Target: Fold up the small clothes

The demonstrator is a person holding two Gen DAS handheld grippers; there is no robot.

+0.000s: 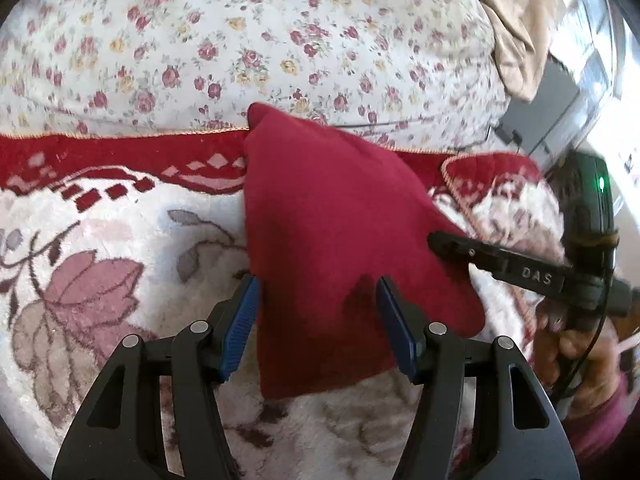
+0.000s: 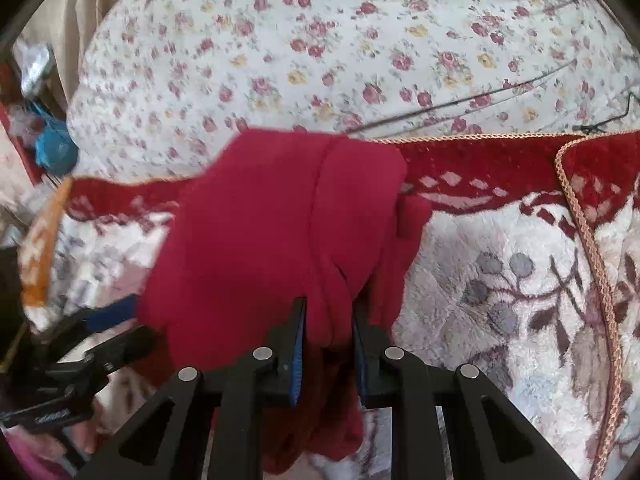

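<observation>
A small dark red garment hangs over the patterned rug. In the left wrist view my left gripper is open, its blue pads on either side of the garment's lower part without closing on it. My right gripper comes in from the right and pinches the garment's right edge. In the right wrist view the right gripper is shut on a bunched fold of the red garment, lifting it. The left gripper's blue fingers show at lower left.
A floral quilt rises behind the rug's red border. A beige cloth hangs at upper right. A black cable lies across the quilt. Clutter and a blue item sit at far left.
</observation>
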